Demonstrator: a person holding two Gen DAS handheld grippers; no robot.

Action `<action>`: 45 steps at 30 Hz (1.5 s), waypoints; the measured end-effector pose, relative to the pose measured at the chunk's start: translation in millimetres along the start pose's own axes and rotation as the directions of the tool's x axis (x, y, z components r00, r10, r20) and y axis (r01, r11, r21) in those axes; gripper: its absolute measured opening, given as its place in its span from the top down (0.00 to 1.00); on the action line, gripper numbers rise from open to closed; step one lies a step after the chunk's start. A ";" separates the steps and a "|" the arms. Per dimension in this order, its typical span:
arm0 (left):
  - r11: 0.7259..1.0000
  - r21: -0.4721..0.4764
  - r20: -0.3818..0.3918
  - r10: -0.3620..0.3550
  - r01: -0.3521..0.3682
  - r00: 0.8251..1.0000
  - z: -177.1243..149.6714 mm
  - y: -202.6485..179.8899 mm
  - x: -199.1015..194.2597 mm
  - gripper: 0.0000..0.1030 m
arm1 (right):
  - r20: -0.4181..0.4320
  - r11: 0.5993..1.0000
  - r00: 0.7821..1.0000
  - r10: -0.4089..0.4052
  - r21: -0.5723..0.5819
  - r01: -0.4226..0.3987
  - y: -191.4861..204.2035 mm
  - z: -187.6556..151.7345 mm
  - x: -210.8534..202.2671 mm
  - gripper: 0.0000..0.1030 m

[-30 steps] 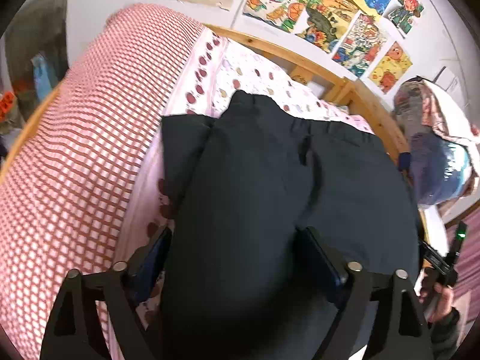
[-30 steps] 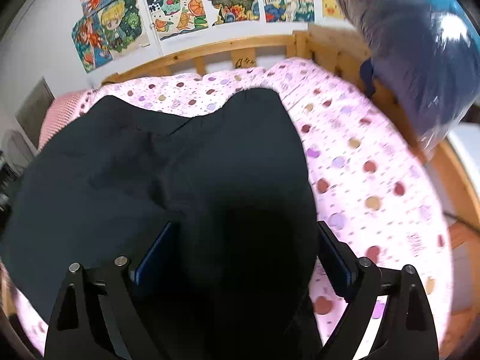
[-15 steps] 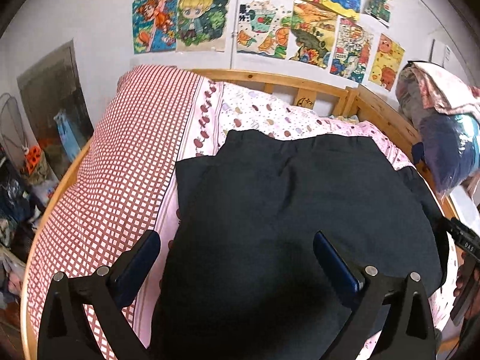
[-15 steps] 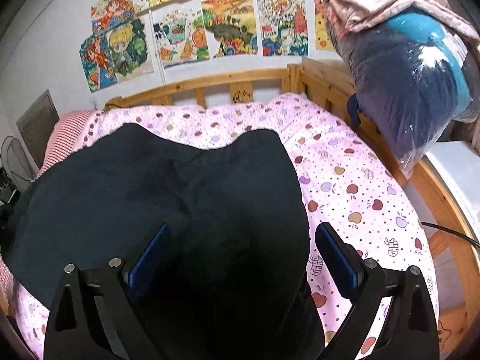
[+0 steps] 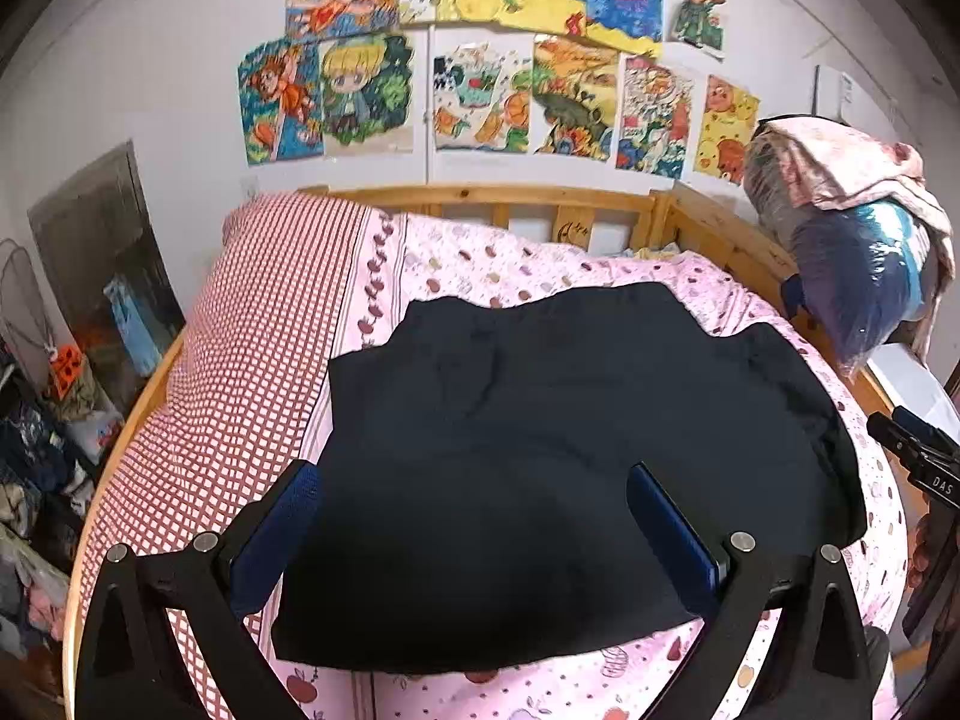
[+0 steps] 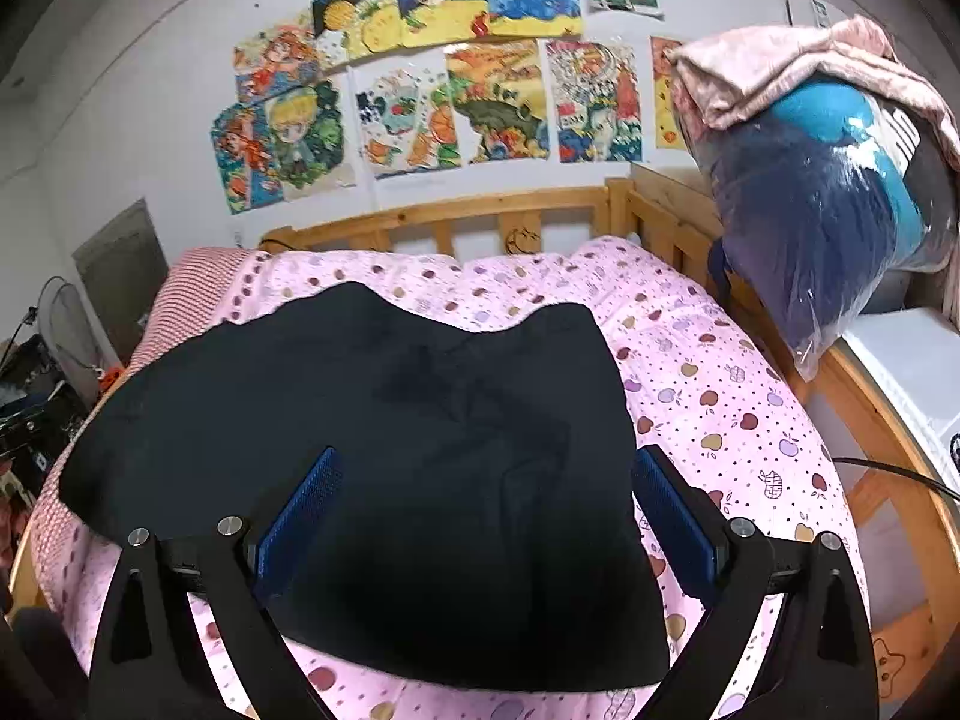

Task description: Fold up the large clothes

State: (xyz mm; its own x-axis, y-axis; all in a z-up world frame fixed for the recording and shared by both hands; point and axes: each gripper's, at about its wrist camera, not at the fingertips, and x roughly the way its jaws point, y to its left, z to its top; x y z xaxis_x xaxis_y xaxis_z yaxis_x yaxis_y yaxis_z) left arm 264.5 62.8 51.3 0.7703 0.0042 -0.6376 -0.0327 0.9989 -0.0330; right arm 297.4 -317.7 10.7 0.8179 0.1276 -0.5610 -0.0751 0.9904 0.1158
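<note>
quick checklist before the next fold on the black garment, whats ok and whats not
1. Left claw open, holding nothing: ok.
2. Right claw open, holding nothing: ok.
3. Black garment lying wholly on the pink bedsheet, none over the edge: ok.
4. Garment smooth: not ok, creases near its middle.
5. Far edge straight: not ok, it dips between two humps.
6. Number of layers already folded: cannot tell.
</note>
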 end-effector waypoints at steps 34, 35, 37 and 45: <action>0.997 0.071 0.144 -0.052 0.042 0.988 -70.1 -27.3 -127.7 0.00 | 0.131 0.988 0.980 0.149 -0.069 -0.141 53.8 -54.5 -136.7 0.06; 0.997 0.071 0.146 -0.053 0.043 0.988 -72.0 -25.7 -130.6 0.00 | 0.133 0.987 0.979 0.155 -0.071 -0.146 55.6 -56.4 -139.6 0.06; 0.996 0.074 0.148 -0.054 0.043 0.987 -76.6 -24.4 -136.9 0.00 | 0.138 0.985 0.976 0.166 -0.070 -0.157 58.6 -60.8 -146.4 0.06; 0.996 0.088 0.164 -0.046 0.032 0.985 -93.3 -26.0 -159.4 0.00 | 0.161 0.982 0.970 0.182 -0.075 -0.172 67.3 -78.7 -168.3 0.03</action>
State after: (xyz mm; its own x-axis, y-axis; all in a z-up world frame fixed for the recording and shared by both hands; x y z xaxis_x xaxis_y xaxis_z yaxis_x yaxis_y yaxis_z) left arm 83.2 31.8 82.0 0.8649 -0.0344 -0.5007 0.0481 0.9987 0.0146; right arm 109.7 -268.4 48.5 0.8716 0.2960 -0.3907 -0.2575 0.9547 0.1488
